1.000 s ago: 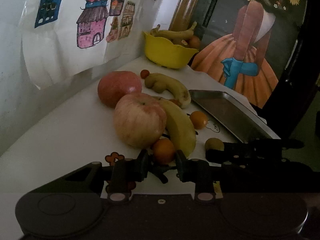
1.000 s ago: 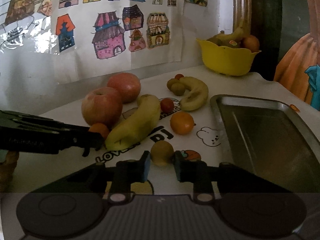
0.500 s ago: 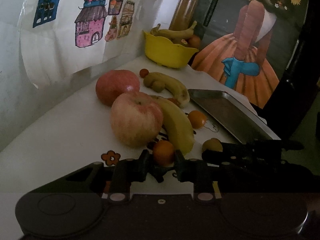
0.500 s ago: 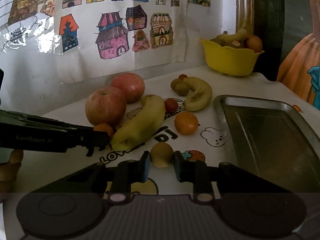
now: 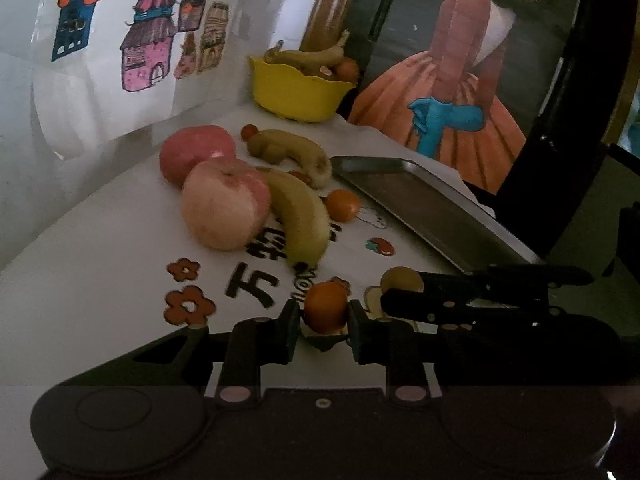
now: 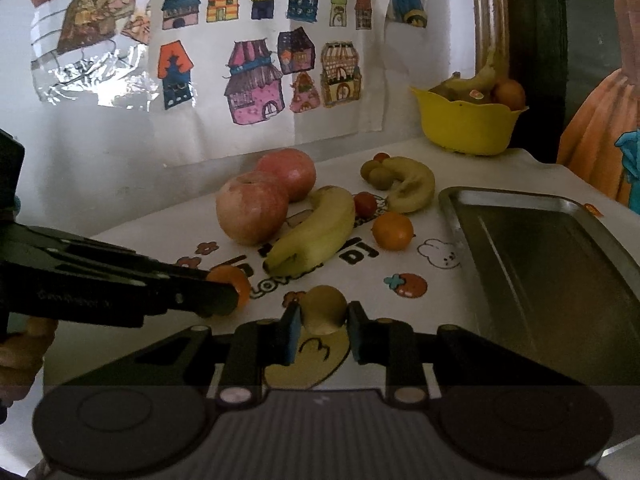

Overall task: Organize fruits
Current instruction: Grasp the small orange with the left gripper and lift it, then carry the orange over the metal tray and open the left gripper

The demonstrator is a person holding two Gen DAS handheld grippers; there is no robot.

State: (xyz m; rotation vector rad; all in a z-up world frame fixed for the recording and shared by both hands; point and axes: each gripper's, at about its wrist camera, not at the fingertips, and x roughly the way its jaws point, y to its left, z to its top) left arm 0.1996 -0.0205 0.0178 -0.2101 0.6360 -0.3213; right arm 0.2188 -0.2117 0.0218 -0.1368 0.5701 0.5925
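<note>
left gripper [image 5: 323, 326]: clamped on a small orange [image 5: 326, 306], pads touching both its sides, low over the printed cloth [image 5: 100, 280]
right gripper [image 6: 320, 326]: clamped on a brownish kiwi [image 6: 324, 308], just beside the left gripper
small orange: also seen from right wrist view [image 6: 230, 286], behind the left gripper's finger
kiwi: seen from left wrist view [image 5: 400, 278], partly hidden by the right gripper [image 5: 390, 300]
apples: two, near one [image 6: 252, 212] touching far one [image 6: 288, 172], close to wall
bananas: big one [image 6: 316, 232] beside near apple; curved one [image 6: 412, 188] further back
second orange [image 6: 392, 230]: loose, between big banana and tray
tray [image 6: 452, 204]: metal, right of fruit
yellow bowl [image 6: 468, 128]: far corner, holds fruit
</note>
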